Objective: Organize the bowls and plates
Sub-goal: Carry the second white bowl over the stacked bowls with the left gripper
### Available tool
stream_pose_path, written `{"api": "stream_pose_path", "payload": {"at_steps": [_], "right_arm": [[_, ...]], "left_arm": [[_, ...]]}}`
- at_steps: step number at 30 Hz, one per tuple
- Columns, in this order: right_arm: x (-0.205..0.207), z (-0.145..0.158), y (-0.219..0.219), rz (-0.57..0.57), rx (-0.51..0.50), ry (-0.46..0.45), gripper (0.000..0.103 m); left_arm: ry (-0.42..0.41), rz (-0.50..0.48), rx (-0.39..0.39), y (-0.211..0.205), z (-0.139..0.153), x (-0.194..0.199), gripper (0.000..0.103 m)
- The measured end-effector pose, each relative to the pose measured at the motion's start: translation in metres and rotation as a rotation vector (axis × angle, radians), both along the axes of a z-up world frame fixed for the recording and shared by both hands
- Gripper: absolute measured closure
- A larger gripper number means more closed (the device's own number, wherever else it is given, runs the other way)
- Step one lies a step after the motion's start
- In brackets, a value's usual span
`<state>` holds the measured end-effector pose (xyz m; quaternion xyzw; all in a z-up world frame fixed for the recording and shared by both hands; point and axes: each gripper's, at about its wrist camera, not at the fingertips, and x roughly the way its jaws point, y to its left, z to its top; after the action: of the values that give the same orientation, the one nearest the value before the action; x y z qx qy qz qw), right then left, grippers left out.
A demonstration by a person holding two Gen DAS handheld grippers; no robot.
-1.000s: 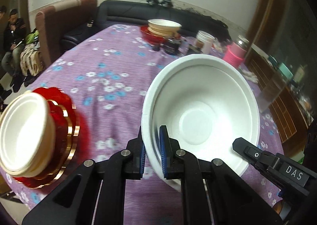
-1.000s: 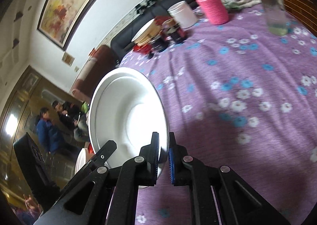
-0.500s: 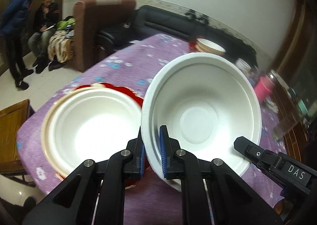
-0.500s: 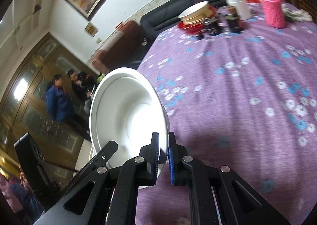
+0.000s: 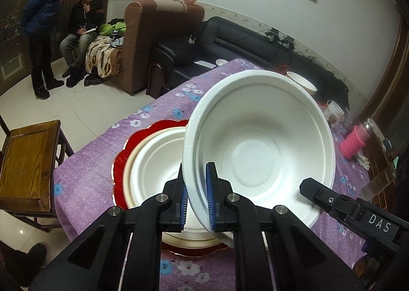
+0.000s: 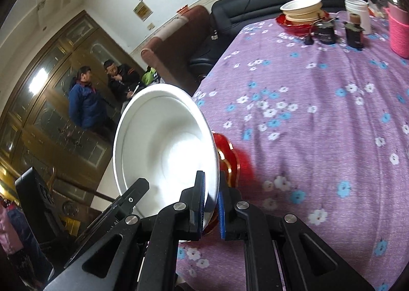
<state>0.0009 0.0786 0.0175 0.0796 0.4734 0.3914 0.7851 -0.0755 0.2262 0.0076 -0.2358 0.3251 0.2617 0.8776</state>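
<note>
My left gripper (image 5: 196, 195) was clamped tight on the near rim of the big white foam bowl (image 5: 258, 152); my right gripper (image 6: 211, 204) pinched the opposite rim just as tight, jaws nearly closed w/ only the thin wall between. Bowl hung tilted, above & partly over the stack at the table edge: a smaller white bowl (image 5: 156, 168) in a cream bowl on a red scalloped plate w/ gold trim (image 5: 120, 163).

Risks, as I judged: thin foam rim could crack or slip if my two grips twisted apart; lowering it off-centre could nudge the stack, which sat near the edge of the purple floral tablecloth (image 6: 319, 117).

Couldn't see the bowl's underside or the gap to the stack. The stack's right side was hidden behind the bowl.
</note>
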Motion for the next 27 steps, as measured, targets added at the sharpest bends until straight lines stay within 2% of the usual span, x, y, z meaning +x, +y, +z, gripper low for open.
{"api": "stream_pose_path", "payload": {"at_steps": [10, 27], "right_arm": [[-0.006, 0.004, 0.029, 0.070, -0.006, 0.000, 0.095], [-0.005, -0.014, 0.058, 0.132, -0.051, 0.052, 0.095]], "left_arm": [[-0.012, 0.060, 0.008, 0.017, 0.003, -0.016, 0.092], [0.028, 0.096, -0.011, 0.032, -0.012, -0.019, 0.092]]}}
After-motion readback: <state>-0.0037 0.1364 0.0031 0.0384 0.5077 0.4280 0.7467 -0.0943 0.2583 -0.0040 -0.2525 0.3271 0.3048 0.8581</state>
